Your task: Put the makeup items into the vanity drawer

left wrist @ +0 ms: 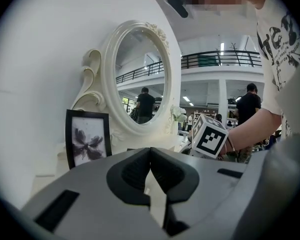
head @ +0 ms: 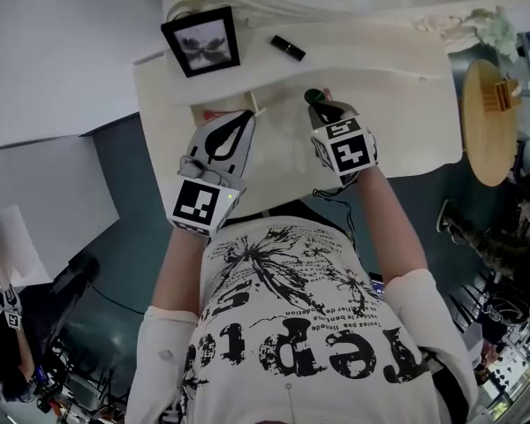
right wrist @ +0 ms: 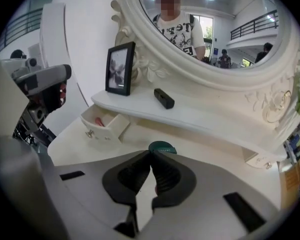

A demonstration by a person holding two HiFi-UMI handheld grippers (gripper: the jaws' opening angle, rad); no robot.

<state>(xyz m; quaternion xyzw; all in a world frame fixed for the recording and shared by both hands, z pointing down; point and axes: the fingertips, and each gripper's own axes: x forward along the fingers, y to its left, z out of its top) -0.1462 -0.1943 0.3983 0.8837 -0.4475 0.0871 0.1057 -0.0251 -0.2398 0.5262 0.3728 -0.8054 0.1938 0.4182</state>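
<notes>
**Green case at our right gripper, drawer off to the left**

We stand at a big white bench (head: 397, 122) with a round mirror (left wrist: 140, 79) at the back. A black picture frame (head: 201, 41) stands on the shelf under the mirror.

Our left gripper (left wrist: 150, 151) is closed and has nothing in it. Its tip is just beside the little open drawer (right wrist: 115, 126).

Our right gripper (right wrist: 151, 159) is closed too, and it points down at the bench. A small round green case (right wrist: 162, 148) sticks out at its very tip. We think the case is pinched there by its edge, but the gripper hides its lower part.

The drawer sticks out from under the shelf. From the right gripper it lies to the left and a bit further back. The left gripper is nearer to the drawer, but it is empty. So we think the right one must carry the case across to the left, until it is over the open top.

The case is round and flat, so it has no long side to line up. A small pink-red thing (right wrist: 101, 119) already lies in the drawer.

A black tube (head: 287, 48) lies on the shelf, to the right of the picture frame, with its long side on a slant. It is nearer our right gripper. We think it may be another makeup item to put away.
</notes>
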